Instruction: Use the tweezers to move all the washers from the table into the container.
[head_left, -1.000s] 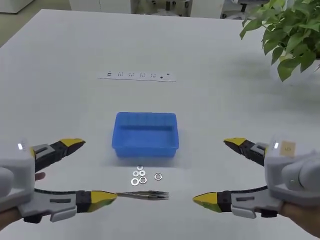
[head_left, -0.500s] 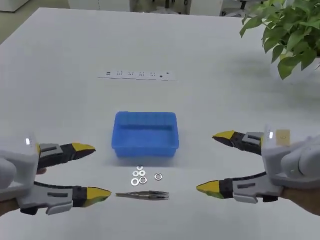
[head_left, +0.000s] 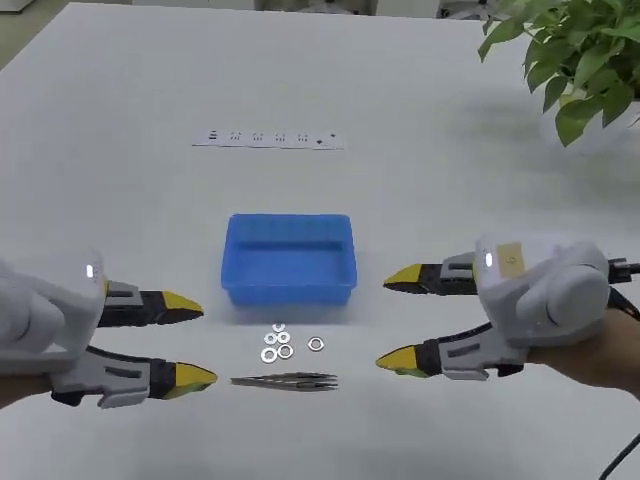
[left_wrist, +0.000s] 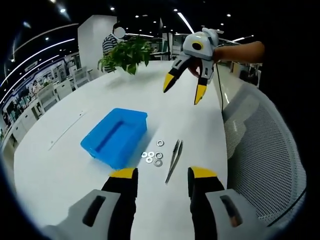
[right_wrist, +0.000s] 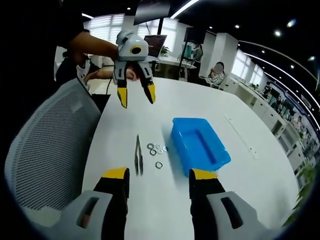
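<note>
Silver metal tweezers (head_left: 285, 380) lie on the white surface (head_left: 420, 150). Small silver ring washers (head_left: 285, 343) sit at their 12 o'clock, before the blue rectangular plastic container (head_left: 290, 257). The left gripper (head_left: 208, 345) at 9 o'clock and the right gripper (head_left: 382, 323) at 3 o'clock are both spread and empty.

Container (head_left: 289, 291) behind the washers (head_left: 284, 350), tweezers (head_left: 285, 380) before them — left gripper (head_left: 207, 345) and right gripper (head_left: 382, 323) to either side.

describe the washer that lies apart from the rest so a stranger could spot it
Find the blue container in the middle of the white table. Just in front of its near wall lie small silver washers, and nearer still the tweezers. The lone washer lies by itself to the right of the tight bunch, touching none of them.
</note>
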